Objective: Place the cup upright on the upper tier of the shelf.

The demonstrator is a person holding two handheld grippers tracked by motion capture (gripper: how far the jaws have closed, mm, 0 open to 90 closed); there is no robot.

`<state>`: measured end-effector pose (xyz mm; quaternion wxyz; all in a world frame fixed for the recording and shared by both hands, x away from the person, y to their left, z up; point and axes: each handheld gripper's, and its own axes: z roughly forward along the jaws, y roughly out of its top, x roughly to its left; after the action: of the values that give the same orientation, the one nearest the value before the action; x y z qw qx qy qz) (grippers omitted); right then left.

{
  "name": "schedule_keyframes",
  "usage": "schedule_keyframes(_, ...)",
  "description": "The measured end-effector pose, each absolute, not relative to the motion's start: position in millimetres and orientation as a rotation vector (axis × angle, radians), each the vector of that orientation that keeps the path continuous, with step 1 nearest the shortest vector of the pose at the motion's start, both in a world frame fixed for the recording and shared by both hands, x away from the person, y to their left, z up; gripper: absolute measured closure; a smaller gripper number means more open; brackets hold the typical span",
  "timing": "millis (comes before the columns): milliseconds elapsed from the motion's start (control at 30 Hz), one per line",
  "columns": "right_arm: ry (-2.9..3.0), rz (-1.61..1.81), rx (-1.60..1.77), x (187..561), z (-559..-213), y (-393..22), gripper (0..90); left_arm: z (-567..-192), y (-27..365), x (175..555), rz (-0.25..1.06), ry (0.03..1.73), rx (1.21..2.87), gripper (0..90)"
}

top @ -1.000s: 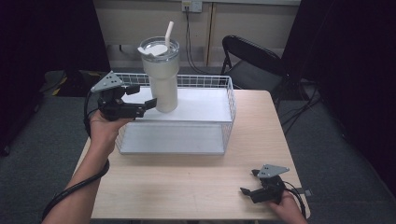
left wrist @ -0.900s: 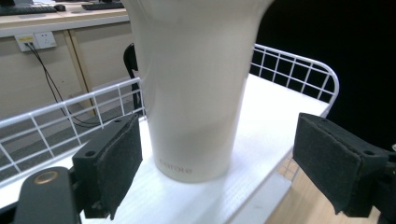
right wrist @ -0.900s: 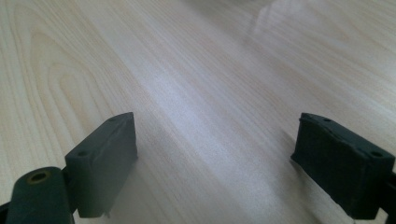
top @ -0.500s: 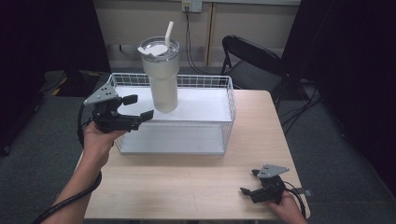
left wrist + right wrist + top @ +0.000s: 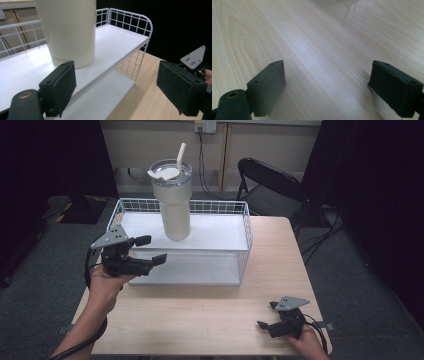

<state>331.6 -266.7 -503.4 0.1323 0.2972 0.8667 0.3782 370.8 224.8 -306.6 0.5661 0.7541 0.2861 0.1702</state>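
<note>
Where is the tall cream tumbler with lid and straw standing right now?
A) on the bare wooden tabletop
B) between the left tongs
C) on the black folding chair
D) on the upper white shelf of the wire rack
D: the tall cream tumbler with lid and straw stands upright on the upper white shelf of the wire rack, while the open left tongs sit apart from it, holding nothing.

Cream tumbler (image 5: pixel 172 202); white wire basket (image 5: pixel 235 270); pale wood-grain table (image 5: pixel 200 315); black chair (image 5: pixel 272 185).
</note>
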Motion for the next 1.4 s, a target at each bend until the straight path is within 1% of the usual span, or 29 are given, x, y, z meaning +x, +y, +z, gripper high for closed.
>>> schedule_keyframes(233, 2.516, 1.096, 0.863, 332, -503, -267, 12.6, -325, 223, 362, 0.371, 0.665, 1.804, 15.6)
schedule_keyframes(367, 2.516, 1.096, 0.863, 332, -503, -267, 12.6, -336, 223, 359, 0.336, 0.670, 1.791, 15.7)
schedule_keyframes(633, 2.515, 1.097, 0.862, 332, -503, -267, 12.6, -357, 225, 355, 0.324, 0.680, 1.814, 15.8)
schedule_keyframes(967, 2.516, 1.096, 0.864, 332, -503, -267, 12.6, -395, 226, 349, 0.287, 0.722, 1.831, 15.8)
schedule_keyframes(1400, 2.516, 1.096, 0.864, 332, -503, -267, 12.6, -430, 237, 347, 0.271, 0.782, 1.833, 16.0)
